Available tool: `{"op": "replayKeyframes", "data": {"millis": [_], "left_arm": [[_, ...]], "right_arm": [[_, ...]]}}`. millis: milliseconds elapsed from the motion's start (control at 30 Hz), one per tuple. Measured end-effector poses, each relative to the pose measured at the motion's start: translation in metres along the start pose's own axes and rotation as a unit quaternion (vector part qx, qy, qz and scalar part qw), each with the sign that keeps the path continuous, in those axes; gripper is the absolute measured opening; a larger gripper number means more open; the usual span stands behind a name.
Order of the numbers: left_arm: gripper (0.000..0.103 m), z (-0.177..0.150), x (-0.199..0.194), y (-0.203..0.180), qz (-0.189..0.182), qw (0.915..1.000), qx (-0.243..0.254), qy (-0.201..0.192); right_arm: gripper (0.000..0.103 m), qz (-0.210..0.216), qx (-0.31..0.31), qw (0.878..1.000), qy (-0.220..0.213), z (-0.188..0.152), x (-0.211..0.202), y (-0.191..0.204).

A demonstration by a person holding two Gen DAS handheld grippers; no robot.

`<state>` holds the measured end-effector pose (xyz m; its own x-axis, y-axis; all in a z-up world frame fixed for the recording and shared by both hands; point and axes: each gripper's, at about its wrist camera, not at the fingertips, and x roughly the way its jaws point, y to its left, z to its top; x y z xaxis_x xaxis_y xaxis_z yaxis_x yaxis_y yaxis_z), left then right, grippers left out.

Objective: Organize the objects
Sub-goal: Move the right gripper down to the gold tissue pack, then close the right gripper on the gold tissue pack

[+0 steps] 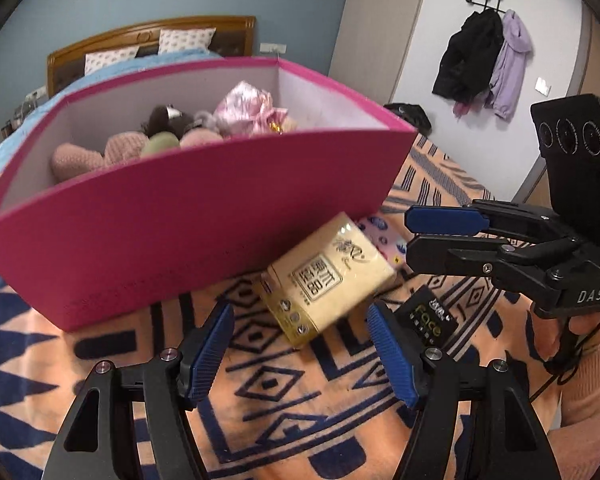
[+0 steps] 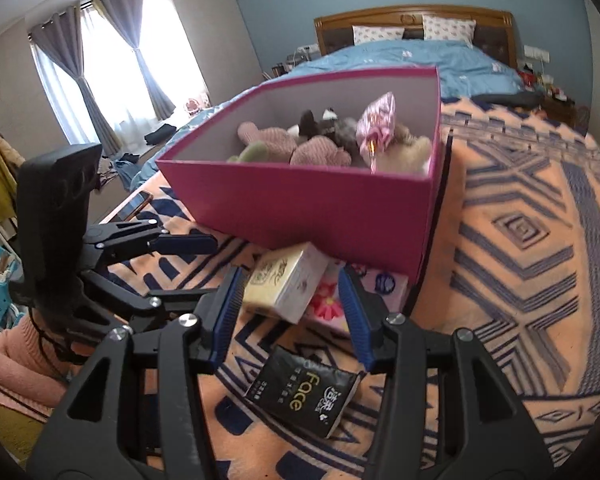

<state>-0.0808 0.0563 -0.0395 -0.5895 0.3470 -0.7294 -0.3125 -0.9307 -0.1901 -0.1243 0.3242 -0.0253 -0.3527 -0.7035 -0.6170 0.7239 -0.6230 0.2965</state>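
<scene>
A pink box (image 1: 204,216) holding plush toys (image 1: 140,144) and a pink wrapped bag (image 1: 248,108) stands on the patterned blanket; it also shows in the right wrist view (image 2: 312,204). A yellow tissue pack (image 1: 328,276) leans against the box front, on a flowered pack (image 2: 332,300). A black "Face" tissue pack (image 2: 304,396) lies nearer. My left gripper (image 1: 300,344) is open just short of the yellow pack (image 2: 284,280). My right gripper (image 2: 292,312) is open above the black pack (image 1: 428,316), and appears at the right in the left wrist view (image 1: 410,234).
An orange and navy blanket (image 2: 520,240) covers the surface. A phone (image 2: 134,204) lies near its left edge. A bed with blue bedding (image 2: 420,60) stands behind. Coats (image 1: 488,60) hang on the right wall.
</scene>
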Motion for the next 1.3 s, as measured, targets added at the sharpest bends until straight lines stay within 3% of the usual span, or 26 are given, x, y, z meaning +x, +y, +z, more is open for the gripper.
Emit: {"op": "replayKeyframes", "data": {"millis": [467,567,700,1067,1300], "left_arm": [[0.069,-0.009,0.026,0.011,-0.058,0.9962,-0.046,0.046],[0.069,-0.009,0.026,0.013,-0.071,0.9950,-0.055,0.043],[0.065,-0.006,0.022,0.012,-0.096,0.9928,-0.063,0.036],[0.065,0.004,0.008,0.002,-0.112,0.9921,-0.056,0.011],[0.065,0.017,0.022,-0.013,-0.111,0.9930,-0.036,0.020]], "right_arm": [[0.051,0.012,0.029,0.999,0.018,-0.001,0.023,-0.003],[0.051,0.017,0.033,0.999,0.021,-0.001,0.027,-0.005],[0.037,0.023,0.041,0.999,0.024,-0.002,0.031,-0.007],[0.036,0.019,0.053,0.998,0.000,-0.004,0.013,-0.009],[0.036,0.007,0.079,0.997,-0.003,-0.007,0.007,-0.025]]}}
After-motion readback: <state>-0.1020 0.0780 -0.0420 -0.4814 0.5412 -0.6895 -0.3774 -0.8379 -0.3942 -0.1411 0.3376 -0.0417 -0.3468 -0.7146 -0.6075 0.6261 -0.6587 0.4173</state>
